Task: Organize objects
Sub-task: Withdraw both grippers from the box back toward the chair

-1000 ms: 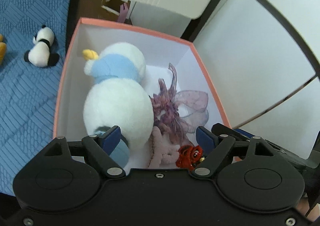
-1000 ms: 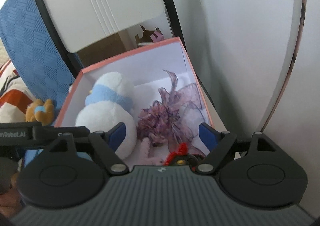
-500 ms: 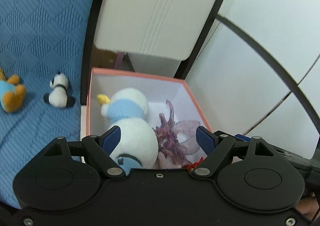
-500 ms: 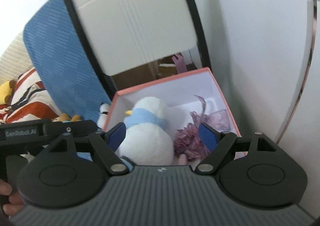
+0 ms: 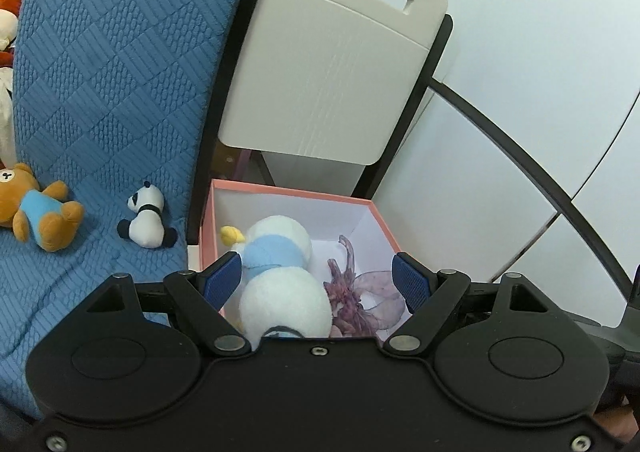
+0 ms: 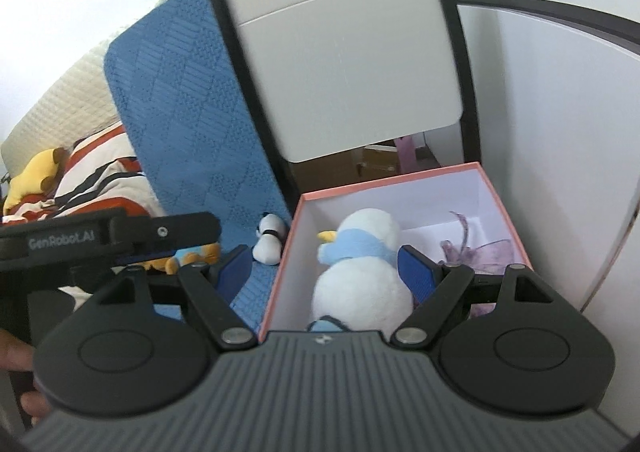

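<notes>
Jaws of the left gripper [image 5: 318,280] and right gripper [image 6: 326,270] stand wide, holding nothing, above the pink box [image 5: 280,192]. Inside lie a white plush duck [image 5: 280,284] and purple ribbon [image 5: 360,296]; a panda toy [image 5: 146,221] rests just beside it on blue fabric [image 5: 120,71].

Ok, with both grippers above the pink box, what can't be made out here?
- Left wrist view: the near end of the pink box and the white plush's base, hidden by the left gripper body.
- Right wrist view: the purple ribbon bundle, partly behind a finger of the right gripper; the panda, half hidden by the box wall.
</notes>
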Tool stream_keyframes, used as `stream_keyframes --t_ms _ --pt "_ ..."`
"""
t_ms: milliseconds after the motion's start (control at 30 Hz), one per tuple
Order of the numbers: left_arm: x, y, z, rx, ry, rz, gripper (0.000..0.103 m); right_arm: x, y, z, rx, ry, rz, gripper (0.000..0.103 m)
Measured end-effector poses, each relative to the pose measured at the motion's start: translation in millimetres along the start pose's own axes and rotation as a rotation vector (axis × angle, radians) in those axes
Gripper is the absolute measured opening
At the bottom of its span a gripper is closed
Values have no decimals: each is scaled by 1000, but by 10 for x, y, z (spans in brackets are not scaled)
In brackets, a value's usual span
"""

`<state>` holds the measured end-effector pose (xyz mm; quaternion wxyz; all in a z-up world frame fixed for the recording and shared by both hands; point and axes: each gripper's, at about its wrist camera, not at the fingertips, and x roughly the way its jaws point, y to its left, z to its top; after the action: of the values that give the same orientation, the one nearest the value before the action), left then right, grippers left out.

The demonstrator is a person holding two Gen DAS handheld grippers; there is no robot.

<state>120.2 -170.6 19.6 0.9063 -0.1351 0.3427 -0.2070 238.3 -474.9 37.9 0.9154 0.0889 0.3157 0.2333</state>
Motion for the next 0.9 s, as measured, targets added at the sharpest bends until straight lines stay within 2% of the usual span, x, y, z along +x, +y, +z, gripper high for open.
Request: stream_keyframes --t_ms 367,900 --pt "-173 330 9 20 -22 32 83 267 306 -62 -29 33 28 82" --pt "-451 1024 82 -65 -94 100 83 669 930 -164 -91 93 98 82"
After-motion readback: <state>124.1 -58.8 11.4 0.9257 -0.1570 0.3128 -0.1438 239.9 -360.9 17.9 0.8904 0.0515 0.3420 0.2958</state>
